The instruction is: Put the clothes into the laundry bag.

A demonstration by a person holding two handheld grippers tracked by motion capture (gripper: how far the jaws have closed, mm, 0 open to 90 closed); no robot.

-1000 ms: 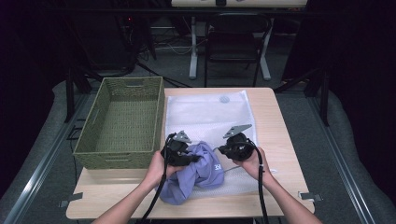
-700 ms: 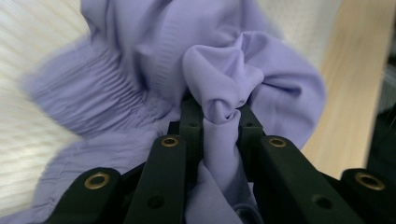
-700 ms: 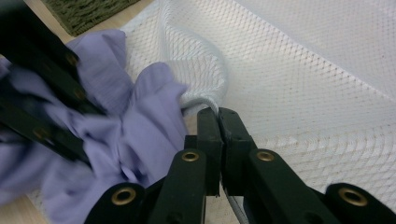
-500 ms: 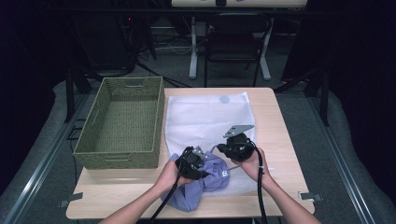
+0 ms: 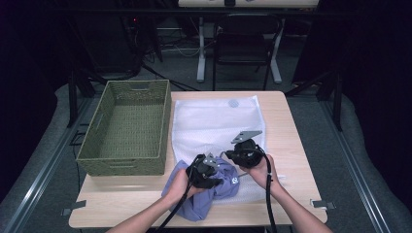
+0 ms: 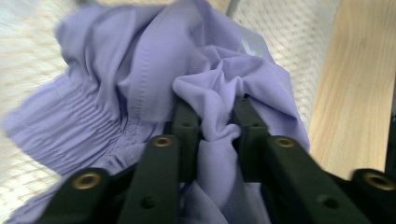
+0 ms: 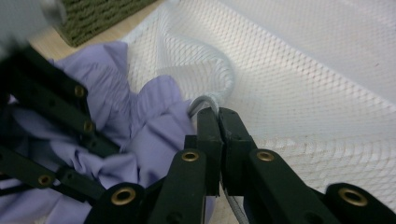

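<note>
left claw point(image 6: 215, 121) pinches the lilac garment point(image 5: 214, 189); right claw point(image 7: 217, 122) grips the mesh bag's rim point(image 7: 212, 100), green basket point(image 5: 124, 128) beside.

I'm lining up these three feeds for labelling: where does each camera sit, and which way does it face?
High view: above the table's near side, looking forward and down; both forearms show.
Left gripper view: on the left gripper, looking along its jaws at the purple garment.
Right gripper view: on the right gripper, facing the white mesh bag.
Shared: garment and bag.
</note>
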